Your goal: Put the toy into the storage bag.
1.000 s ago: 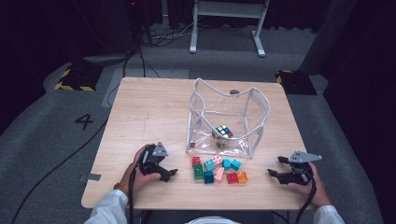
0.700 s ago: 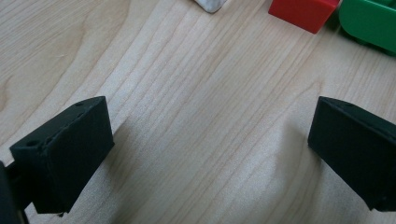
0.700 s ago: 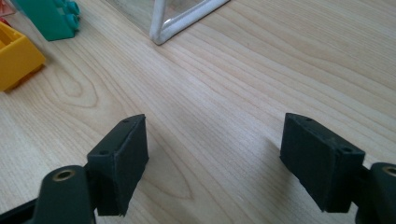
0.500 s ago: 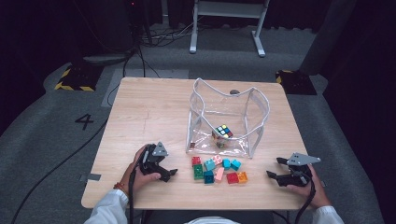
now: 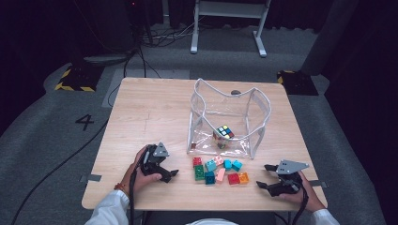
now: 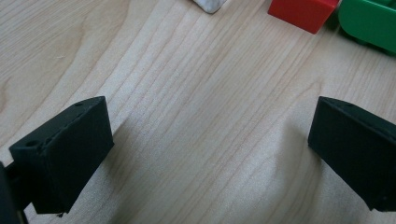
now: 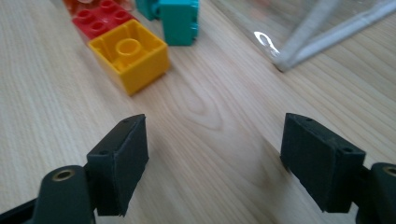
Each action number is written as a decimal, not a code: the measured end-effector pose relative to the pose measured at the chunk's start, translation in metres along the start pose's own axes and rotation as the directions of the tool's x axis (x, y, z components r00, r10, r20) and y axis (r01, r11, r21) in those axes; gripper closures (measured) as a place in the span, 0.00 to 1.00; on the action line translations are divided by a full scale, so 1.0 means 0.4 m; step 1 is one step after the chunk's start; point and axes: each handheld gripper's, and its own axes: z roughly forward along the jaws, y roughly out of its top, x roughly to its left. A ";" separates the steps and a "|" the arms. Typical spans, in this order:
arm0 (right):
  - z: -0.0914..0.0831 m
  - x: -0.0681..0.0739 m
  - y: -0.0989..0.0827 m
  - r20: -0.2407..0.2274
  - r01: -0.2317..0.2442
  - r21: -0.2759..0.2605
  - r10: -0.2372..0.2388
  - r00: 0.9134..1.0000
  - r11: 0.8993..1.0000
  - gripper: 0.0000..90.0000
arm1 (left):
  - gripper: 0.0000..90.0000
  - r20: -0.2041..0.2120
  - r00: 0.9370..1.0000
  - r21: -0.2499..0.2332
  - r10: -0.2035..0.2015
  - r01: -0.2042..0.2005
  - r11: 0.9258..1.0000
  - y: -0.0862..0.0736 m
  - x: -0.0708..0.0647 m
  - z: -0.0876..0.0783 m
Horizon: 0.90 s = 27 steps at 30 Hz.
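On the near half of the wooden table (image 5: pixel 141 112), a cluster of toy bricks (image 5: pixel 218 169) is laid out between the two grippers, just in front of a clear plastic bag (image 5: pixel 228 117) in which a colour-puzzle cube (image 5: pixel 223 133) is seen. The left gripper (image 5: pixel 170 175) is held low over the table to the left of the bricks, near them but not touching. Its jaws are spread wide, and nothing but bare wood is seen between them in the left gripper view; a red brick (image 6: pixel 303 11) and a green brick (image 6: pixel 369 23) are seen beyond the jaws at the top edge. The right gripper (image 5: pixel 266 176) is held to the right of the cluster, pointed towards it, with its jaws likewise spread and nothing gripped. In the right gripper view, a yellow brick (image 7: pixel 130 56) is seen nearest ahead of the left-hand jaw, with a red brick (image 7: pixel 100 21) and a teal brick (image 7: pixel 180 21) behind it, and the bag's white-edged corner (image 7: pixel 289 58) is seen off to the right.
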 end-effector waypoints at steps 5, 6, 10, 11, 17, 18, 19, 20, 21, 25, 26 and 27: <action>0.027 0.030 0.023 -0.034 0.030 -0.004 -0.030 0.999 1.000 0.25 | 0.00 0.000 1.000 0.000 0.000 0.000 1.000 0.000 0.000 0.000; 0.033 0.034 0.028 -0.040 0.036 -0.008 -0.036 0.999 0.999 0.25 | 0.00 0.000 1.000 0.000 0.000 0.000 1.000 0.000 0.000 0.000; 0.056 0.050 0.049 -0.072 0.054 -0.005 -0.055 0.996 0.999 0.25 | 0.00 0.000 1.000 0.000 0.000 0.000 1.000 0.000 0.000 0.000; 0.062 0.055 0.054 -0.078 0.056 -0.009 -0.056 0.995 0.998 0.25 | 0.00 0.000 1.000 0.000 0.000 0.000 1.000 0.000 0.000 0.000; 0.084 0.075 0.075 -0.102 0.078 -0.016 -0.079 0.992 0.997 0.32 | 0.00 0.000 1.000 0.000 0.000 0.000 1.000 0.000 0.000 0.000; 0.086 0.078 0.077 -0.105 0.083 -0.019 -0.084 0.991 0.996 0.33 | 0.00 0.000 1.000 0.000 0.000 0.000 1.000 0.000 0.000 0.000; 0.088 0.079 0.079 -0.109 0.088 -0.019 -0.089 0.990 0.996 0.35 | 0.00 0.000 1.000 0.000 0.000 0.000 1.000 0.000 0.000 0.000; 0.090 0.081 0.081 -0.116 0.086 -0.023 -0.088 0.989 0.996 0.38 | 0.00 0.000 1.000 0.000 0.000 0.000 1.000 0.000 0.000 0.000; 0.090 0.082 0.082 -0.117 0.091 -0.025 -0.094 0.989 0.996 0.38 | 0.00 0.000 1.000 0.000 0.000 0.000 1.000 0.000 0.000 0.000; 0.091 0.082 0.083 -0.134 0.101 -0.030 -0.104 0.985 0.994 0.46 | 0.00 0.000 1.000 0.000 0.000 0.000 1.000 0.000 0.000 0.000; 0.091 0.083 0.082 -0.135 0.101 -0.032 -0.104 0.985 0.994 0.49 | 0.00 0.000 1.000 0.000 0.000 0.000 1.000 0.000 0.000 0.000; 0.090 0.082 0.082 -0.138 0.098 -0.033 -0.101 0.985 0.995 0.51 | 0.00 0.000 1.000 0.000 0.000 0.000 1.000 0.000 0.000 0.000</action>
